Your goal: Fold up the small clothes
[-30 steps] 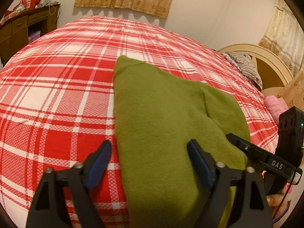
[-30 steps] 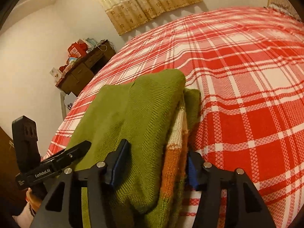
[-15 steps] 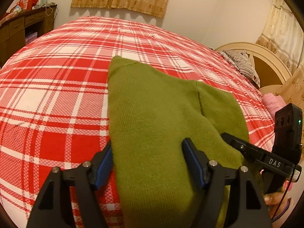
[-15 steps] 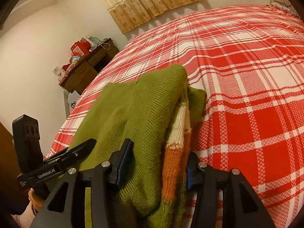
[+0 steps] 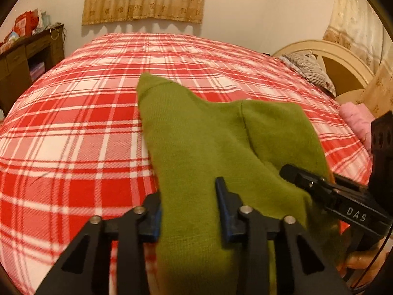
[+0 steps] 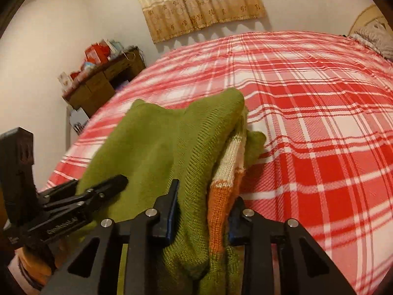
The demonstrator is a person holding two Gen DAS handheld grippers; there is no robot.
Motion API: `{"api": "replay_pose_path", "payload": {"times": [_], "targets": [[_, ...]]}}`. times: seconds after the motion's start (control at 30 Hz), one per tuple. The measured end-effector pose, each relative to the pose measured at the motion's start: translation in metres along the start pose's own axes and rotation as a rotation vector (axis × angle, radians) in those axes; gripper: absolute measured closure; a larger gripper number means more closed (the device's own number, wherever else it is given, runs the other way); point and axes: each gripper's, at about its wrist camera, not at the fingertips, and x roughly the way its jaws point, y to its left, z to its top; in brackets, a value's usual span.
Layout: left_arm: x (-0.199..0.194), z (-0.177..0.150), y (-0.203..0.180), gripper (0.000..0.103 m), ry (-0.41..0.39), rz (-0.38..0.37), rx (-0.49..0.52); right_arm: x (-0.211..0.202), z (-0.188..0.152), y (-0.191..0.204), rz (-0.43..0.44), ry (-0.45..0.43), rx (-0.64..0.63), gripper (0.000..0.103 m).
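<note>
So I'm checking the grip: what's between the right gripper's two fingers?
In the right wrist view, the right gripper pinches the green sweater, orange-and-cream stripes included.

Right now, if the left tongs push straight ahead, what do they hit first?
The green sweater already clamped in the left tongs; it fills the line ahead. Beyond it lies the plaid bedspread, depth unclear.

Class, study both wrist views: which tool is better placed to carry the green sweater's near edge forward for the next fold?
Neither alone: the left tool and the right tool each clamp the green sweater, one near each side, so moving together seems best.
</note>
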Motion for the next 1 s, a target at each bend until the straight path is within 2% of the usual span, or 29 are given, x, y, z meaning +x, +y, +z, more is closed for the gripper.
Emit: {"api": "replay_pose_path", "payload": {"times": [0.13, 0.3, 0.33, 0.43, 0.57, 0.67, 0.83, 1.0], "targets": [[-0.031, -0.013, 0.003, 0.070, 0.070, -0.046, -0.025, -0.036, -0.020, 0.008, 0.083, 0.031, 0.068, 0.072], [-0.064, -0.055, -0.005, 0.069, 0.175, -0.070, 0.018, -0.072, -0.066, 0.015, 0.170, 0.105, 0.090, 0.072], [-0.065, -0.060, -0.006, 0.066, 0.184, -0.070, 0.018, -0.072, -0.077, 0.009, 0.182, 0.120, 0.128, 0.072], [-0.057, -0.064, -0.007, 0.048, 0.168, -0.027, 0.012, -0.064, -0.091, -0.002, 0.155, 0.121, 0.178, 0.069], [-0.035, -0.053, -0.011, 0.024, 0.184, 0.032, 0.024, -0.055, -0.094, -0.016, 0.142, 0.113, 0.264, 0.050], [-0.023, -0.047, -0.021, 0.023, 0.180, 0.091, 0.077, -0.049, -0.094, -0.017, 0.152, 0.077, 0.249, 0.046], [-0.016, -0.052, -0.023, 0.023, 0.158, 0.103, 0.091, -0.045, -0.100, -0.002, 0.114, 0.013, 0.123, 0.043], [-0.017, -0.055, -0.024, 0.026, 0.123, 0.094, 0.108, -0.041, -0.094, 0.001, 0.087, 0.007, 0.101, 0.043]]}}
